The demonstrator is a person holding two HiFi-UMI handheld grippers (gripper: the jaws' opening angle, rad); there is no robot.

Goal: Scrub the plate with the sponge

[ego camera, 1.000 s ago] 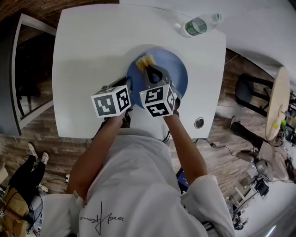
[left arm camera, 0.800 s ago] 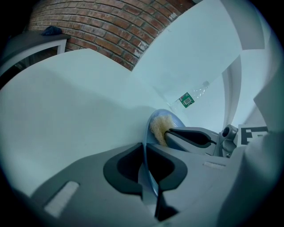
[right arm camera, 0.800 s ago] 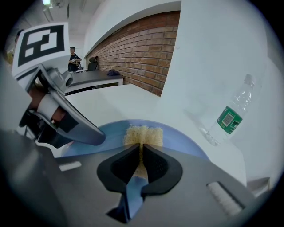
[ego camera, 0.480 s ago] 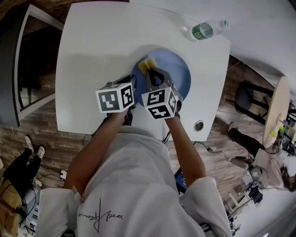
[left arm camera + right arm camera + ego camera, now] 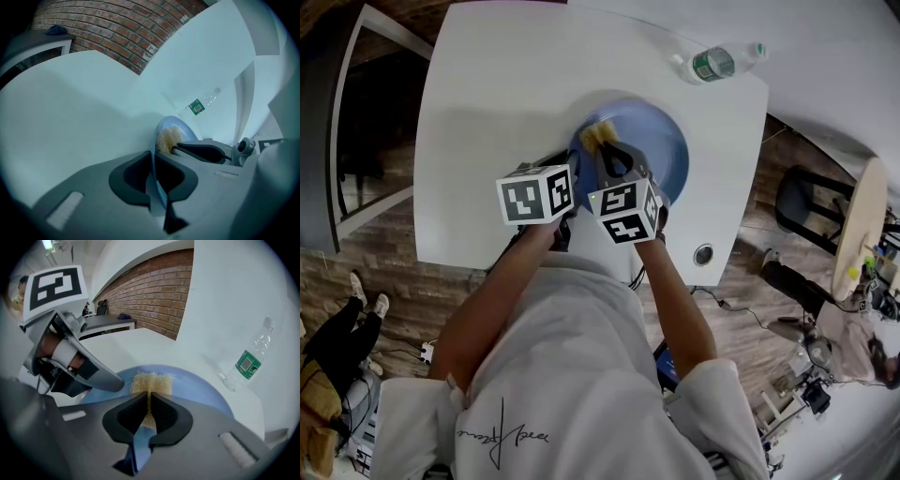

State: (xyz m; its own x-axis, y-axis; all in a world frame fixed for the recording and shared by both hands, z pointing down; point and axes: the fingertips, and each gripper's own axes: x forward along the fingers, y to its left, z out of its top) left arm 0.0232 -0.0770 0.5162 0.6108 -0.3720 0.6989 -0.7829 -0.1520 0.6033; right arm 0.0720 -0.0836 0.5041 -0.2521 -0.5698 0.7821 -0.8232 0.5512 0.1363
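A round blue plate (image 5: 661, 150) (image 5: 197, 392) lies on the white table (image 5: 497, 112). My left gripper (image 5: 566, 184) (image 5: 153, 180) is shut on the plate's near-left rim (image 5: 157, 140), which runs edge-on between its jaws. My right gripper (image 5: 602, 146) (image 5: 149, 405) is shut on a pale yellow fibrous sponge (image 5: 596, 131) (image 5: 151, 383) that rests on the left part of the plate. The same sponge (image 5: 168, 138) shows on the plate in the left gripper view, with the right gripper's jaws beside it.
A clear plastic water bottle (image 5: 717, 61) (image 5: 248, 359) with a green label lies at the table's far right. A small round cable port (image 5: 703, 251) sits near the table's front right edge. A brick wall (image 5: 150, 296) stands beyond the table.
The sponge and right gripper have shifted only slightly over the plate's left part. The left gripper keeps its hold on the rim.
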